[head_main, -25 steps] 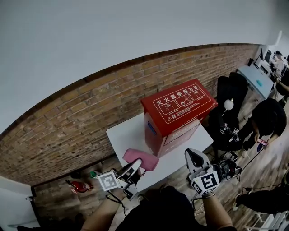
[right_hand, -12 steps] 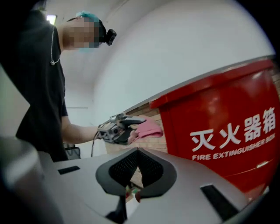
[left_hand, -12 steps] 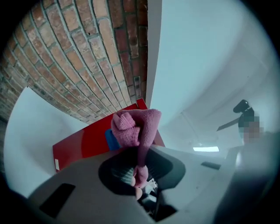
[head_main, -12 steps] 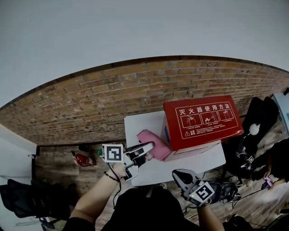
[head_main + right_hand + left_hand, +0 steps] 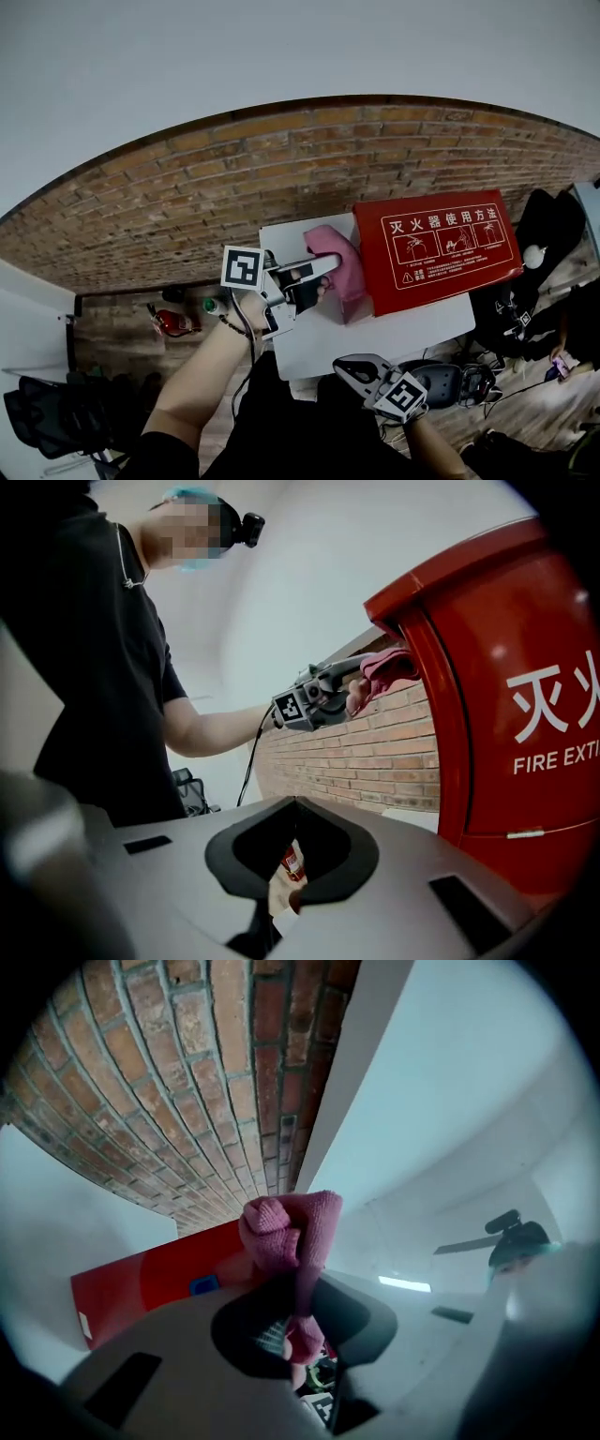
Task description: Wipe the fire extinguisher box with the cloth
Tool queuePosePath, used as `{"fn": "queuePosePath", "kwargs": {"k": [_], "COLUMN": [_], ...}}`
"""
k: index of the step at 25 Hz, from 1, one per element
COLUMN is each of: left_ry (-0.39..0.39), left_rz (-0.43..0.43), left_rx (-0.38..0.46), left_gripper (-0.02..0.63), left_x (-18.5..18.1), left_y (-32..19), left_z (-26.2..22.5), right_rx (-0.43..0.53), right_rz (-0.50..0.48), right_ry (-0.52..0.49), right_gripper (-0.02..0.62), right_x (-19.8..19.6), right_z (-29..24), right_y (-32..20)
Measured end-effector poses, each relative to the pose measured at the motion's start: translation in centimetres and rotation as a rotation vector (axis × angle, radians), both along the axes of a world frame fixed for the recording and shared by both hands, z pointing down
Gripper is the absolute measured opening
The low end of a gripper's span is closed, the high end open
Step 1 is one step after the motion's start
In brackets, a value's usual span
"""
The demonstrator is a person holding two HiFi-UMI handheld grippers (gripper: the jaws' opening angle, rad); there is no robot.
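Observation:
The red fire extinguisher box (image 5: 441, 248) stands on a small white table (image 5: 375, 333) against a brick wall. My left gripper (image 5: 314, 272) is shut on a pink cloth (image 5: 337, 258) and holds it against the upper left side of the box. In the left gripper view the cloth (image 5: 286, 1232) bunches between the jaws of that gripper (image 5: 295, 1321), with the red box (image 5: 159, 1279) behind it. My right gripper (image 5: 361, 368) hangs low off the table's near edge, shut and empty. In the right gripper view, the box (image 5: 506, 714), the cloth (image 5: 384, 667) and the left gripper (image 5: 314, 700) appear beyond the right gripper (image 5: 292, 899).
A small red extinguisher (image 5: 169, 323) and a green object (image 5: 211, 305) lie on the floor left of the table. The brick wall (image 5: 187, 206) runs behind it. Black chairs (image 5: 544, 225) and cables (image 5: 469, 380) crowd the right side.
My left gripper has lifted the cloth from the table edge up against the box's left side. The right gripper has dropped lower and toward me.

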State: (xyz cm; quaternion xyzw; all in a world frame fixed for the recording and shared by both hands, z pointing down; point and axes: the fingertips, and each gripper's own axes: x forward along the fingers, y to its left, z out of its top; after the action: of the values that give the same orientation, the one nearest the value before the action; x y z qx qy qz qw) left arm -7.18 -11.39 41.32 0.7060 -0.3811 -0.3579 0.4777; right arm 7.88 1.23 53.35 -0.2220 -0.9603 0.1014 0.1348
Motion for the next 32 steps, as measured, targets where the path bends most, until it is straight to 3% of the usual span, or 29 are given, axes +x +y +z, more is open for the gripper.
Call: {"fn": "queuePosePath", "kwargs": {"k": [5,11,14,22,28,32], "left_ry": [0.093,0.141,0.154,0.193,0.190,0.185], "left_rz": [0.171,0.370,0.427,0.461,0.460,0.449], "left_rx": [0.056,0.078,0.092,0.136,0.118,0.090], "left_gripper": [0.064,0.064,0.064,0.064,0.064,0.064], "left_x": [-0.4,-0.5,-0.6,-0.7,-0.5,-0.5], "left_y": [-1.5,-2.3,-2.9,-3.8,-3.9,-3.8], "left_z": [-0.6,-0.1,0.0,0.0,2.1,4.1], "right_rx": [0.018,0.070,0.076,-0.128,-0.137,-0.159], "right_rz": [0.170,0.407,0.492,0.809,0.938,0.974], "right_ry": [0.041,0.058,0.035,-0.189,-0.203,-0.193], "right_gripper": [0.020,0.020,0.020,0.020,0.020,0.020], "right_x": [-3.1,-6.8,-8.1,-5.6,-3.5,-3.4], "right_z": [0.2,0.1,-0.6,-6.7,-6.8,-6.1], "right_y": [0.7,2.2,3.1,0.8,0.1,0.3]}}
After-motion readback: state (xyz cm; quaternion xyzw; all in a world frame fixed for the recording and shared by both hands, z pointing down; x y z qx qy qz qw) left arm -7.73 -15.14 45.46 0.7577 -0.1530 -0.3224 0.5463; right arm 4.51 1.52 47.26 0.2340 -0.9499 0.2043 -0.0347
